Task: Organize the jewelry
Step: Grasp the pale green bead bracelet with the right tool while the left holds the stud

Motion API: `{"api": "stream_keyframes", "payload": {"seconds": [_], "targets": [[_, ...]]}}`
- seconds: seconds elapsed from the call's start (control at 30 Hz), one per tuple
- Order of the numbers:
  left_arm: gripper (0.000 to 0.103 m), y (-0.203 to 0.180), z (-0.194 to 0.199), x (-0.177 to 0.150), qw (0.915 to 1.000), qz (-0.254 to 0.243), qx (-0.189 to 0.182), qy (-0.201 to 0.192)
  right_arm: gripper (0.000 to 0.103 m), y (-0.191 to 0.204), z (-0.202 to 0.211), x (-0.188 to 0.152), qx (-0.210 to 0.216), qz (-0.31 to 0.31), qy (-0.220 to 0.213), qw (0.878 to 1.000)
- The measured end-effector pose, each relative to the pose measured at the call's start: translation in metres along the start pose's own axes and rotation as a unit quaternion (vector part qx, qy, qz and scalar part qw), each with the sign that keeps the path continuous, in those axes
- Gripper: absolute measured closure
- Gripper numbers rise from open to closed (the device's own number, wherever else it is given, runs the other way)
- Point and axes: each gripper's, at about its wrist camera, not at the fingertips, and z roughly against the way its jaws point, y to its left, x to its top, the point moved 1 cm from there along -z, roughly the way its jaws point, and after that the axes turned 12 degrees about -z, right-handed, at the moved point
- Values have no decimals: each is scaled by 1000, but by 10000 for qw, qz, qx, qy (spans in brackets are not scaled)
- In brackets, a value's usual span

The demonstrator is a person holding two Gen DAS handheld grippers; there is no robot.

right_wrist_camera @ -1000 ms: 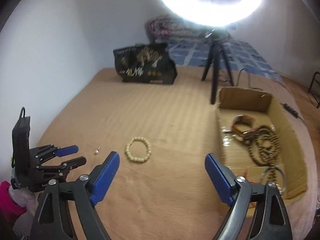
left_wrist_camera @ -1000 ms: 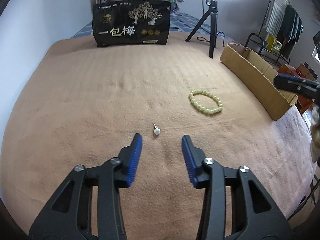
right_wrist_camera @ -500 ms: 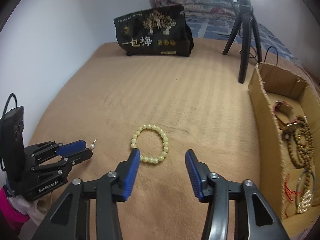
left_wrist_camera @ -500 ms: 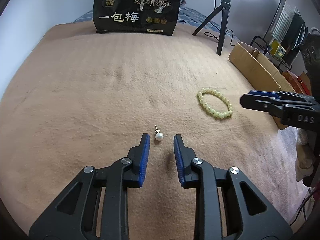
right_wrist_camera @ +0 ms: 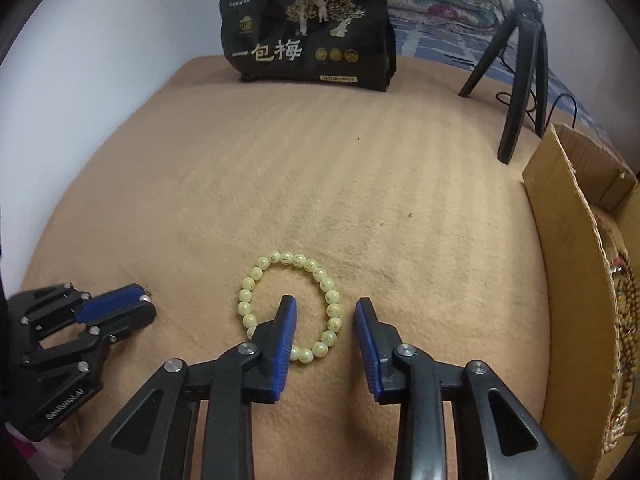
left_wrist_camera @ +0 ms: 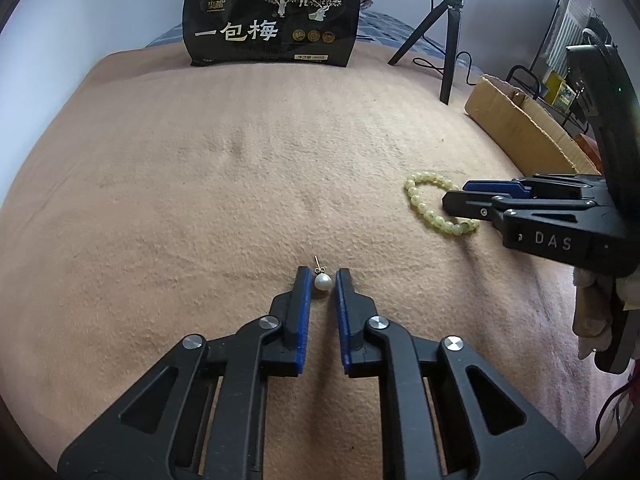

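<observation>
A small pearl stud earring (left_wrist_camera: pixel 322 281) lies on the tan blanket, right between the tips of my left gripper (left_wrist_camera: pixel 323 276). The jaws stand close on either side of the pearl, with a thin gap showing on the right. A pale green bead bracelet (right_wrist_camera: pixel 291 305) lies on the blanket; it also shows in the left wrist view (left_wrist_camera: pixel 434 204). My right gripper (right_wrist_camera: pixel 326 306) is open and straddles the bracelet's right side, one finger inside the ring and one outside. The left gripper also shows in the right wrist view (right_wrist_camera: pixel 138 304).
A cardboard box (right_wrist_camera: pixel 576 280) with beaded jewelry inside stands at the right. A black snack bag (left_wrist_camera: pixel 272 20) stands at the back. A black tripod (right_wrist_camera: pixel 520 72) with a ring light stands behind the box. The tan blanket (left_wrist_camera: pixel 200 184) covers the bed.
My left gripper has moved forward and narrowed around the pearl earring. My right gripper has dropped down and narrowed, coming over the bracelet's right side.
</observation>
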Motion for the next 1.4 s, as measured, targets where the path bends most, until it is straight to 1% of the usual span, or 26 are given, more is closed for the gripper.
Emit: {"api": "stream_keyframes", "payload": {"seconds": [0.17,0.2,0.23,0.47,0.6,0.83,1.0,1.13,1.4], "targets": [[96,0,-1,0,10000,3,33,-25,89,4,-1,0,-53,123,-26,9999],[96,0,-1,0,10000,8,38,-29,94,4,-1,-1,-44,119,-32,9999],[96,0,-1,-1,10000,12,42,-33,97,3,-1,-1,6,72,-42,10000],[96,1,8,-1,9999,61,75,-89,98,-3,11,-4,244,-166,-206,9994],[96,1,18,1,9998,71,77,-173,98,-6,31,-6,503,-334,-384,9974],[96,-9,36,8,9994,-19,46,-338,98,-8,70,-12,789,-444,-686,9935],[96,-20,46,15,9990,-91,4,-447,98,-13,97,-17,879,-457,-908,9909],[96,-30,52,23,9985,-138,-63,-533,98,-23,122,-22,935,-509,-1093,9883],[96,-53,61,42,9968,-243,-240,-716,98,-51,165,-30,819,-534,-1370,9857]]}}
